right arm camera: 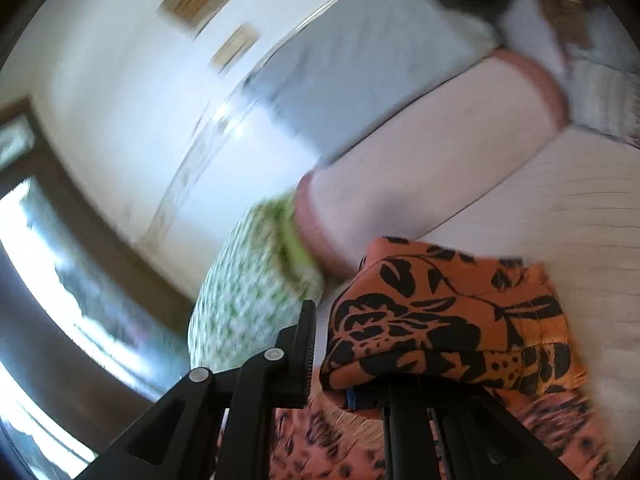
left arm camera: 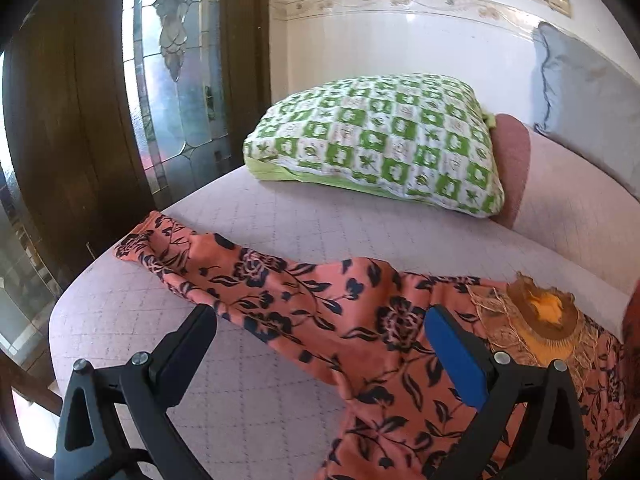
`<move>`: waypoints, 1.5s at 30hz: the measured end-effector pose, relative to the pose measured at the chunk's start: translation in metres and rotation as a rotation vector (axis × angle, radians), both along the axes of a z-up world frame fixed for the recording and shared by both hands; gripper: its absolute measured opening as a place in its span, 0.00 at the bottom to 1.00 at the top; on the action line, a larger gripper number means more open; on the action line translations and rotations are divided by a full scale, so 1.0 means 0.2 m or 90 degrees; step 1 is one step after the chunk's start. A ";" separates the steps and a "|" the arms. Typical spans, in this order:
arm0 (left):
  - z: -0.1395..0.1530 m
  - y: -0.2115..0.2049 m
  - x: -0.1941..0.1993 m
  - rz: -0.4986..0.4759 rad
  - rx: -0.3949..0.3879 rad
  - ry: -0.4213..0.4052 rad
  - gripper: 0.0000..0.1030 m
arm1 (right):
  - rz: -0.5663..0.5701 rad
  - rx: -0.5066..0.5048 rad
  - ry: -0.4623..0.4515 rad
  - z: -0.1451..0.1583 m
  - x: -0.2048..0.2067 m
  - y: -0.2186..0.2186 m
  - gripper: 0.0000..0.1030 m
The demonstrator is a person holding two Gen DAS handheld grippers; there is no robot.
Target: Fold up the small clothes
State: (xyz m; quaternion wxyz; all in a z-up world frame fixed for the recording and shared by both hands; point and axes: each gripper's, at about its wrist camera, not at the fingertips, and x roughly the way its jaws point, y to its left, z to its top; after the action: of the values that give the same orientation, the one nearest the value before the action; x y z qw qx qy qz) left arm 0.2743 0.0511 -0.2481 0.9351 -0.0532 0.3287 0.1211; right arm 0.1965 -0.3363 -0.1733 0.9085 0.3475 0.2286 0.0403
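Note:
An orange garment point(left arm camera: 304, 304) with a dark floral print lies spread on the pale quilted mattress point(left arm camera: 280, 232), one sleeve stretched toward the left edge. Its gold embroidered neckline point(left arm camera: 536, 320) shows at the right. My left gripper point(left arm camera: 320, 320) is open just above the sleeve and holds nothing. In the blurred right wrist view, a fold of the same garment point(right arm camera: 440, 320) is draped over the right finger of my right gripper point(right arm camera: 340, 340). The left finger point(right arm camera: 306, 344) stands apart from the cloth, so the jaws look open.
A green and white checked pillow point(left arm camera: 380, 140) lies at the head of the mattress, with a pink bolster point(left arm camera: 512, 168) and a grey pillow point(left arm camera: 588, 96) beside it. A wooden door and a stained glass window point(left arm camera: 176, 60) stand left of the mattress edge.

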 end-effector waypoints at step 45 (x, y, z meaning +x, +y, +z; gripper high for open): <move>-0.07 -0.70 -0.21 -0.332 0.070 0.021 1.00 | 0.100 0.040 0.145 -0.73 -0.20 -0.07 0.27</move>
State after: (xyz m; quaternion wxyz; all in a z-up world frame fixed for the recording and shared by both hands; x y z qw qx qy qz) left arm 0.2330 -0.0880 -0.2613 0.9307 0.0863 0.3394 -0.1057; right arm 0.1557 -0.3496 -0.3195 0.8595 0.3589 0.3554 0.0789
